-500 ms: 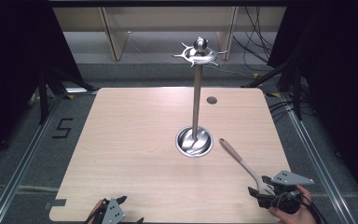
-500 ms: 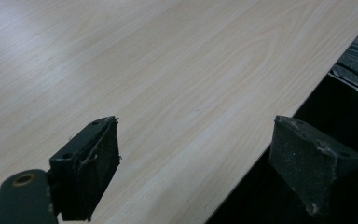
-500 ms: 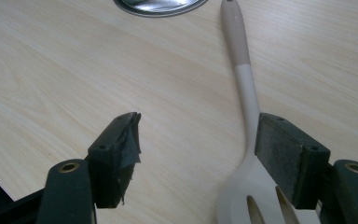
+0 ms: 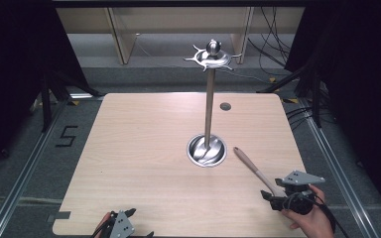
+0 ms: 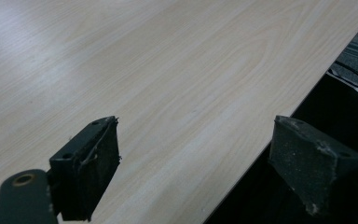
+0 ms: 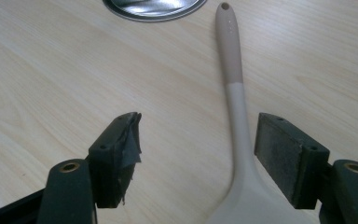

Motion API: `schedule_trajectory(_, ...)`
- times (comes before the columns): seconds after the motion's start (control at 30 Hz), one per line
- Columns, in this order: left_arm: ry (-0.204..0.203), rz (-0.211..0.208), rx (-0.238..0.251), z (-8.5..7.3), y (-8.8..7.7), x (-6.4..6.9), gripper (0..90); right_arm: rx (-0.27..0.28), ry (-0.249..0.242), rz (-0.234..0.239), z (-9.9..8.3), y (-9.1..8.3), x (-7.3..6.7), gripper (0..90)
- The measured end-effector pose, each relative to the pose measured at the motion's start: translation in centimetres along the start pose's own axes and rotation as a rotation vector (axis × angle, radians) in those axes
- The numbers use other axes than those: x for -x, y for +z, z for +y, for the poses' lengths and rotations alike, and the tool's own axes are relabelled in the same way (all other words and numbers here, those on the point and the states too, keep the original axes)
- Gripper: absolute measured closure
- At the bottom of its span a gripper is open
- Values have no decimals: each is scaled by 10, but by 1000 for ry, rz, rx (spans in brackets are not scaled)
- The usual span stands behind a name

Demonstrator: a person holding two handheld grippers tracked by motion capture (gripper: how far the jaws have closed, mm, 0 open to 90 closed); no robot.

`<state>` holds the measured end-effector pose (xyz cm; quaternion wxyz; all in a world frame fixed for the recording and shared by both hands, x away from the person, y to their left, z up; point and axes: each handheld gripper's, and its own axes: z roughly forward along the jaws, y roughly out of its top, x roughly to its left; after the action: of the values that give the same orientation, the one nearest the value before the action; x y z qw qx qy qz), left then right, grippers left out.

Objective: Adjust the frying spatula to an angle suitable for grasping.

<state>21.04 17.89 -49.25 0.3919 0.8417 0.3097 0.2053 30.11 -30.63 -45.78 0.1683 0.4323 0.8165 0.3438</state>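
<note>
The left gripper point(image 4: 129, 225) waits at the table's point(image 4: 144, 148) near edge, jaws wide and empty. Since half a second ago nothing has visibly shifted. The right gripper point(image 4: 273, 197), near the near right corner, straddles the spatula point(image 4: 250, 166) with jaws wide, not pressing. The stand point(image 4: 208, 119) leaves much free room.

I look down from high over the table point(image 4: 144, 148). My right gripper camera sits low and close. Both see the spatula point(image 4: 252, 167).
</note>
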Motion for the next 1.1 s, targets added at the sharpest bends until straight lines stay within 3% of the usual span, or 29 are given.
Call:
schedule_trajectory(0.07, -3, 6, 13, -1, 1, 1, 151, -7, -20, -2, 3, 5, 1, 327)
schedule_trajectory(0.1, 9, -3, 11, 0, 1, 0, 152, -26, -24, -7, 5, 6, 2, 332)
schedule_trajectory(0.17, -7, -8, -4, 0, 0, 0, 151, -75, -17, -28, 10, 8, 2, 331)
schedule_trajectory(0.23, 12, 6, 10, 0, 0, -1, 152, -89, -13, -25, 15, 11, 4, 331)
schedule_trajectory(0.5, 14, 7, 9, 0, 0, -1, 152, -143, -23, -41, 44, 20, 12, 349)
schedule_trajectory(0.57, -9, -3, 1, -1, 0, 0, 152, -154, -24, -52, 51, 22, 14, 372)
schedule_trajectory(0.63, -6, -2, 2, 0, 0, 0, 152, -164, 19, -45, 56, 24, 13, 391)
schedule_trajectory(0.67, -8, -2, 1, -1, 0, 0, 152, -167, -33, -42, 58, 26, 18, 399)
schedule_trajectory(0.7, -6, -3, -1, 0, 0, 1, 152, -171, -5, -39, 60, 28, 17, 406)
schedule_trajectory(0.73, -6, -3, -1, 0, 0, 1, 152, -159, -30, -41, 61, 32, 19, 425)
schedule_trajectory(0.8, -1, 7, 20, -1, 2, 1, 152, -204, -18, -22, 64, 37, 18, 454)
schedule_trajectory(0.83, 10, 8, 16, -1, 1, 0, 152, -222, -52, -12, 66, 39, 22, 467)
schedule_trajectory(0.93, 14, 3, 11, 0, 1, 1, 152, -280, -51, 1, 68, 49, 22, 495)
schedule_trajectory(0.97, 10, -1, 15, 0, 1, 1, 152, -325, -34, 4, 68, 57, 20, 517)
schedule_trajectory(1.1, 18, 4, 12, 0, 1, 1, 152, -356, -70, 1, 70, 67, 25, 557)
